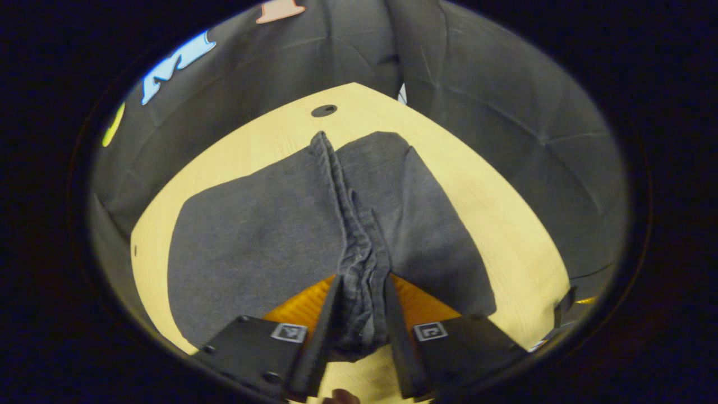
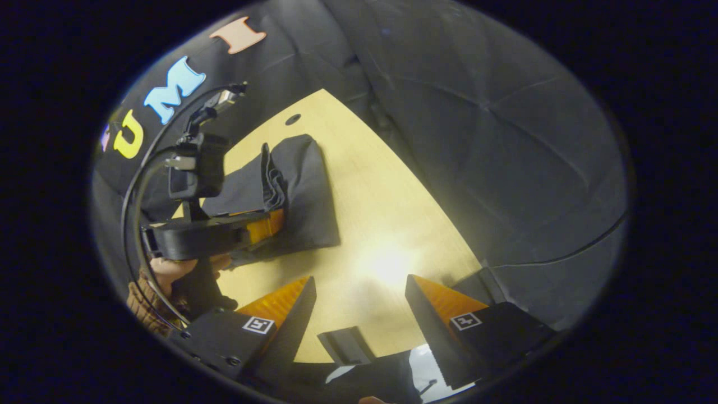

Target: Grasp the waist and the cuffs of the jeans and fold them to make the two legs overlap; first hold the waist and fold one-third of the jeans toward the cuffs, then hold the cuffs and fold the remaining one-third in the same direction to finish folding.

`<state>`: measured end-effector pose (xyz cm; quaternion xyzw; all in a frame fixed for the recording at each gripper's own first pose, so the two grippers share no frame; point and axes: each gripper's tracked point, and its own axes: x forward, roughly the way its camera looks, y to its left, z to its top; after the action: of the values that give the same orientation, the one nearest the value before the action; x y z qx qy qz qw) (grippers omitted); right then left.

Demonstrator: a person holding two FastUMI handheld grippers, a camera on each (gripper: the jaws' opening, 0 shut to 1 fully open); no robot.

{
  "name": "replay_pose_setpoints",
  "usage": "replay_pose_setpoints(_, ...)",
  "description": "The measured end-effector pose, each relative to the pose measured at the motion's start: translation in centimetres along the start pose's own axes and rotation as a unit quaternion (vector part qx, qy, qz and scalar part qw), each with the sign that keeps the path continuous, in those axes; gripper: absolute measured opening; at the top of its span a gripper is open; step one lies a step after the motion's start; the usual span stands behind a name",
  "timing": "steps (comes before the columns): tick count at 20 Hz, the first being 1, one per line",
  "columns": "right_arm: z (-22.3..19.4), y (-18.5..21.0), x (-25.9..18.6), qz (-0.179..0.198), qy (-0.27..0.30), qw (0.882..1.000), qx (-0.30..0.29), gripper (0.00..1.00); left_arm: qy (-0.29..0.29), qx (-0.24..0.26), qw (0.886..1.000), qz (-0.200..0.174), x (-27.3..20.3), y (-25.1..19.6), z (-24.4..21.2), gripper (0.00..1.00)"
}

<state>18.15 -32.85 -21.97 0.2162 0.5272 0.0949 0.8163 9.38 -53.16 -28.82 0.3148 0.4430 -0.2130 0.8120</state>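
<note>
In the left gripper view, the left tongs (image 1: pixel 359 314) are clenched on a thick bunch of the jeans (image 1: pixel 252 235): several gathered layers of the dark grey cloth stand as a ridge between the two fingers (image 1: pixel 325 336), and both fingers press on it from the sides. From this ridge the jeans fall away to both sides and lie on the pale wooden tabletop (image 1: pixel 493 207), a wide flat part to the left of the tongs and a narrower part to the right. The ridge runs straight forward from the tongs toward the far corner of the tabletop, where a small dark round hole (image 1: pixel 323 110) sits in the wood just beyond the cloth. In the right gripper view, the right tongs (image 2: pixel 359 314) are released, the fingers (image 2: pixel 291 320) wide apart with only bare tabletop (image 2: pixel 387 224) between them. The jeans (image 2: pixel 305 191) lie well apart from these tongs, farther off and to the left on the tabletop. There the left tongs (image 2: pixel 263 221) grip the folded edge of the cloth, and a hand (image 2: pixel 174 269) with a brown sleeve (image 2: pixel 143 300) holds that gripper from below.
</note>
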Motion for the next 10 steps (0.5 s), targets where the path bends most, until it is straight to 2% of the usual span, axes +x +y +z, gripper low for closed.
replay_pose_setpoints(1,0.2,0.4,0.3,0.006,-0.001,1.0,-0.005,1.0,-0.02,-0.014,1.0,-0.004,-0.4,0.8,0.9,0.8)
replay_pose_setpoints(3,0.6,1.2,0.6,0.016,-0.006,1.0,-0.015,0.97,-0.076,-0.045,0.996,-0.001,-2.3,2.9,3.0,0.94)
replay_pose_setpoints(8,1.1,3.3,0.9,0.033,-0.016,0.999,-0.03,0.97,-0.163,-0.086,0.983,0.025,-8.9,8.0,3.5,0.93)
replay_pose_setpoints(10,1.6,4.0,0.5,0.037,-0.025,0.998,-0.041,0.98,-0.218,-0.097,0.97,0.045,-13.2,10.4,3.9,0.94)
